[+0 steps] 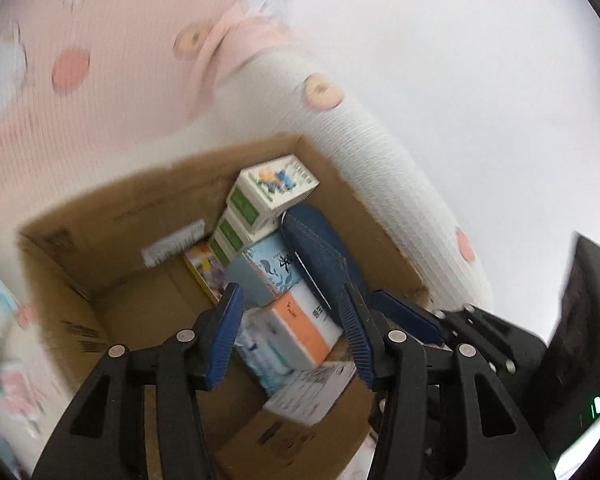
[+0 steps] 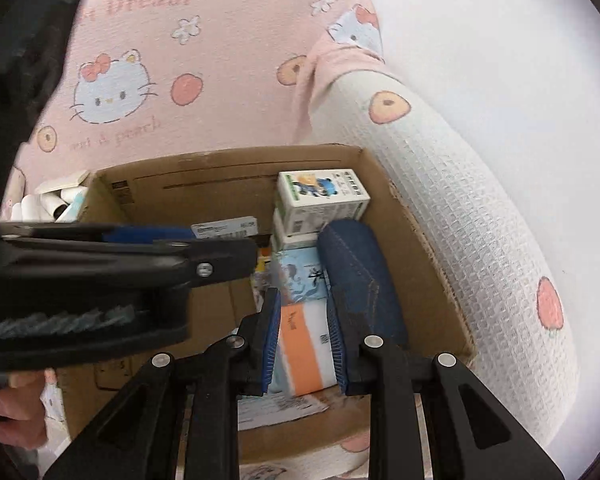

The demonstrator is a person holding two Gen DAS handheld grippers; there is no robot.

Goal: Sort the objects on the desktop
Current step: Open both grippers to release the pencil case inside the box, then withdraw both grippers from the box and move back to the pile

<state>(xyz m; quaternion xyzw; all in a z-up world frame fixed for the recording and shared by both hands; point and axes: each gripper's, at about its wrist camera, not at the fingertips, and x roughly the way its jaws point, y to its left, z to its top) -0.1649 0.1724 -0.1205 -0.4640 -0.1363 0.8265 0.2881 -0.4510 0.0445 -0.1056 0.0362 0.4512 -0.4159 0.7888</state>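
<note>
the left claw (image 1: 290, 328) hangs over the open cardboard box (image 1: 100, 216) with its jaws spread wide and nothing between the pads, while the right claw (image 2: 304, 336) sits lower with its jaws only a little apart, and whether they pinch anything cannot be told; the orange-and-white box (image 2: 304, 344) appears between its blue pads, but that may just be the line of sight. the sorted things lie packed along the box's right wall: green-and-white cartons (image 2: 324, 196) stacked at the far end, a light blue box (image 2: 300, 276) nearer, and a denim pouch (image 2: 360, 272) against the wall. the two claws are close together, so one arm could knock the other or clip the cardboard rim on the way out; the leaning stack could also topple if nudged. the left view is smeared by motion, labels are unreadable, the box's near corner is cut off behind the claws, and the white tubes (image 2: 48, 204) outside the box are only half seen.
</note>
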